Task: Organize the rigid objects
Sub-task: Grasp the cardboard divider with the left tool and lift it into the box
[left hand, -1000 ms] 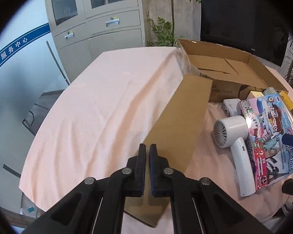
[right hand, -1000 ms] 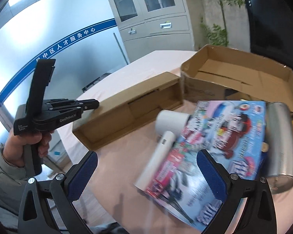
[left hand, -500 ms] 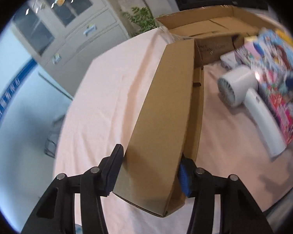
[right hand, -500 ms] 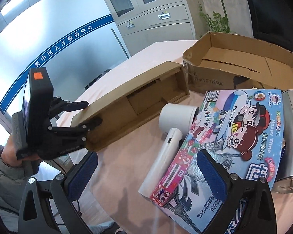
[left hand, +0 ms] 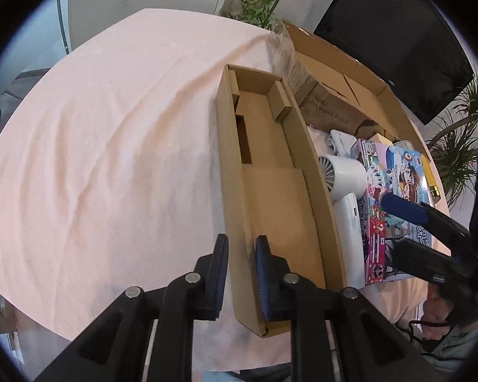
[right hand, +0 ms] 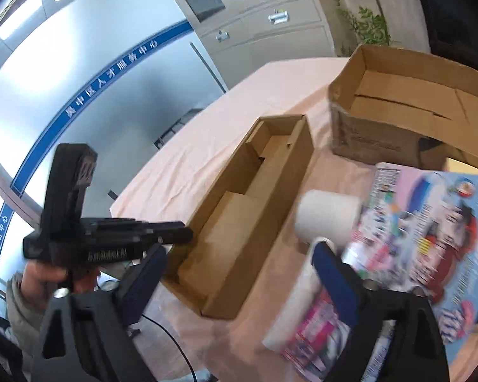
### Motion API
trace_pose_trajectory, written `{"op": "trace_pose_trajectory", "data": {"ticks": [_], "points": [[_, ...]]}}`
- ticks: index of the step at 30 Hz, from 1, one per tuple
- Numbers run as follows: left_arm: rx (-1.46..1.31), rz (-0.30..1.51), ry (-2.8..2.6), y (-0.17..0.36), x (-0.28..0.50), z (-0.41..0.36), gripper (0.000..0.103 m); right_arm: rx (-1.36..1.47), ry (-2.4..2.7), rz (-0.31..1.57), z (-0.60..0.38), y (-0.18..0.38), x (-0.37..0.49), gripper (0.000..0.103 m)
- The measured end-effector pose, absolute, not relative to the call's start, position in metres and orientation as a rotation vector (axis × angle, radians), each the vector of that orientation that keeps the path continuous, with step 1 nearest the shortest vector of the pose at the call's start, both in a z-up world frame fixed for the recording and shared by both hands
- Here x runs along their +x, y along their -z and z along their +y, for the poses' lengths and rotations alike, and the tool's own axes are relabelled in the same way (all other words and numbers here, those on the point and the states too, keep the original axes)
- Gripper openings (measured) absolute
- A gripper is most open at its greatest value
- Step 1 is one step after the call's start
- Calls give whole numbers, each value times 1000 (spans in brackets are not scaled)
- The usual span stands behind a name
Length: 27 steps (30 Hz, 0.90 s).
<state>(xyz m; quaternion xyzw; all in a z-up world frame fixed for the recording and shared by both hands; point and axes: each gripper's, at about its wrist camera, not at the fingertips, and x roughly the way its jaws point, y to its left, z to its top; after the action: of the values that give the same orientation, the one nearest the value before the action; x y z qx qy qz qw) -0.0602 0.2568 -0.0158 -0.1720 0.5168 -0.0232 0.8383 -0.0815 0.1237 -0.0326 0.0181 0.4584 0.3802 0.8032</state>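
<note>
A round surface (left hand: 111,146) draped in a pale pink cloth is seen from both wrist views. A long, shallow cardboard tray (left hand: 271,184) lies open side up on it, running from about 6 o'clock toward 12 o'clock in the left wrist view. The left claw (left hand: 241,273) is set astride the tray's left long wall near its near end, one pad outside and one inside; its jaws are closing, and whether the pads already press the wall cannot be told. In the right wrist view the left claw (right hand: 188,238) is seen at 9 o'clock, held by a hand (right hand: 41,278), its tips at the near end of the tray (right hand: 248,216).

Just beside the tray's right wall, at 3 o'clock, a white hair dryer (left hand: 345,191) lies on the cloth, with a colourful flat game box (left hand: 395,200) touching it on its right. Beyond them, toward 1 o'clock, a large open cardboard box (left hand: 337,73) stands, empty as far as is seen.

The right claw (right hand: 239,280) is held wide apart with its jaws closing; its right pad is placed in front of the dryer's handle (right hand: 299,296), the view being blurred, and nothing is gripped.
</note>
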Motion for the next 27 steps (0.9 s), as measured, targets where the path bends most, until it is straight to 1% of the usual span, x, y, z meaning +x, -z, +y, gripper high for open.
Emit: {"op": "trace_pose_trajectory", "data": {"ticks": [1, 2, 3, 5, 7, 9, 10, 13, 18, 20, 23, 27], "points": [[-356, 1099, 41, 19, -59, 257, 20, 9, -797, 995, 134, 35, -80, 75], [-350, 1108, 35, 22, -60, 256, 20, -28, -777, 1009, 146, 39, -76, 66], [-346, 1110, 35, 24, -59, 255, 20, -57, -761, 1028, 154, 45, -75, 60], [-331, 1097, 33, 23, -55, 253, 19, -81, -753, 1088, 170, 63, -69, 39], [-306, 1071, 28, 20, -56, 248, 11, -102, -732, 1132, 178, 77, -67, 32], [-237, 1052, 0, 15, -60, 240, 10, -95, -726, 1125, 178, 79, -67, 30], [-239, 1037, -3, 11, -62, 239, 11, -92, -727, 1113, 177, 77, -68, 24], [-243, 967, -3, -14, -64, 229, 11, -67, -729, 1036, 165, 55, -74, 23], [-144, 779, -3, -87, -51, 207, 11, -5, -731, 870, 138, -9, -76, 21], [-104, 730, 26, -106, -30, 197, 11, 5, -707, 813, 124, -33, -65, 21], [-74, 682, 81, -125, 24, 182, 11, 21, -642, 744, 100, -67, -27, 20], [-111, 724, 155, -127, 115, 179, 11, 35, -566, 760, 73, -90, 51, 20]]}}
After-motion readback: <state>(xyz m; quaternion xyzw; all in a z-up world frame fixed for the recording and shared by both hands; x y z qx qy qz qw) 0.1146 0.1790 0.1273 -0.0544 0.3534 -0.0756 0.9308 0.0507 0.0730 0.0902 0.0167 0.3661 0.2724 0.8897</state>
